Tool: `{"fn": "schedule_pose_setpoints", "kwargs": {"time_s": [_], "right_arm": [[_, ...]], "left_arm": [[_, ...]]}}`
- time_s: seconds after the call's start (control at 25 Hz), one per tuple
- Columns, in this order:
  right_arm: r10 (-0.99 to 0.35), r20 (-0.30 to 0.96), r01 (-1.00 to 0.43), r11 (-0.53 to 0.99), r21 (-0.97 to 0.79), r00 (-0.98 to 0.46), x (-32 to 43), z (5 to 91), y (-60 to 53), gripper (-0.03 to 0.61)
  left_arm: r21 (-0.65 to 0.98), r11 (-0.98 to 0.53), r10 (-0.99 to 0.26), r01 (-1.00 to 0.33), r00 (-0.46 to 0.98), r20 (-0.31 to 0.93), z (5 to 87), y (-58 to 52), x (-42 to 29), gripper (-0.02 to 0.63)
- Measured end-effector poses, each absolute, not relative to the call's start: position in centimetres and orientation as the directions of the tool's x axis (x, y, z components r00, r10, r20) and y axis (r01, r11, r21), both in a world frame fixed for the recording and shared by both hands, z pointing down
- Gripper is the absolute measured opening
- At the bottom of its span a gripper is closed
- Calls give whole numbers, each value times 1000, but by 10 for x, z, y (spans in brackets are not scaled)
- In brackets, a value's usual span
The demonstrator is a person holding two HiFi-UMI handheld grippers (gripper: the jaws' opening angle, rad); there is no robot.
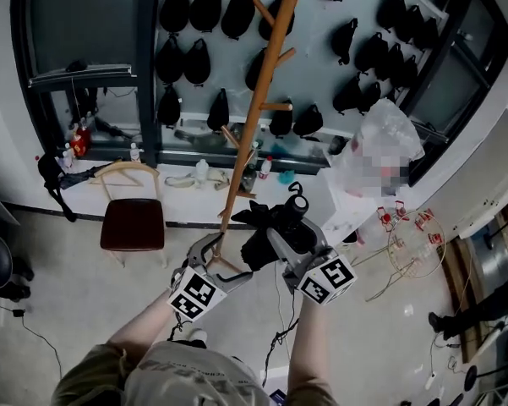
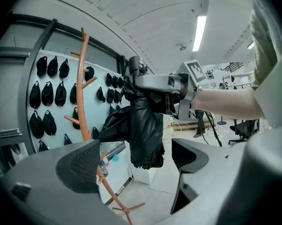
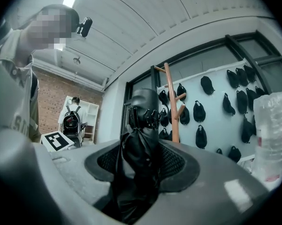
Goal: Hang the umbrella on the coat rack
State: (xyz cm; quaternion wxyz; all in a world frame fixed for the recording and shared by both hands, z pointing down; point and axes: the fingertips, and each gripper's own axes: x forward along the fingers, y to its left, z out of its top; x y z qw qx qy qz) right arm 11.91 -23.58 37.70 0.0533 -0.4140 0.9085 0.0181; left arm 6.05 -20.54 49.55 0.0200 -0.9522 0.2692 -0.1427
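With the right gripper (image 3: 141, 161) pinching the folded black fabric umbrella (image 2: 145, 130) and the left gripper (image 2: 136, 162) spread wide on nothing, holds the umbrella aloft near the tall orange-brown wooden coat rack (image 1: 260, 100), seemingly picked up but not yet hung on any peg.

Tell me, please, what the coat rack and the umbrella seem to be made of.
Coat rack: probably wood, smooth, with a warm orange-brown matt finish. Its short pegs look like cut dowels, though painted metal is possible.
Umbrella: thin black synthetic cloth, perhaps nylon or polyester. It hangs in soft, creased folds with a faint sheen.
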Motion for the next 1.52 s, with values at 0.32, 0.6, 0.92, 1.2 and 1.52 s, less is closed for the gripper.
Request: {"fn": "schedule_pose_setpoints", "kwargs": {"time_s": [0.32,0.6,0.92,1.2,1.52], "right_arm": [[-777,-109,-782,623,10,-620,124,370,-284,213],[-752,-96,-757,652,43,-653,139,362,-318,213],[-643,-68,-646,756,106,-763,145,352,-357,213],[-559,-70,-563,813,147,-826,146,330,-381,213],[-529,-82,-535,829,163,-845,142,319,-400,213]], "left_arm": [[-105,-875,-482,-472,840,248,486,-250,68,459],[-106,-872,-488,-478,835,253,482,-278,87,459],[-117,-819,-572,-562,781,251,486,-316,111,460],[-120,-784,-617,-609,744,255,484,-343,126,460],[-125,-770,-632,-626,723,277,490,-361,128,459]]}}
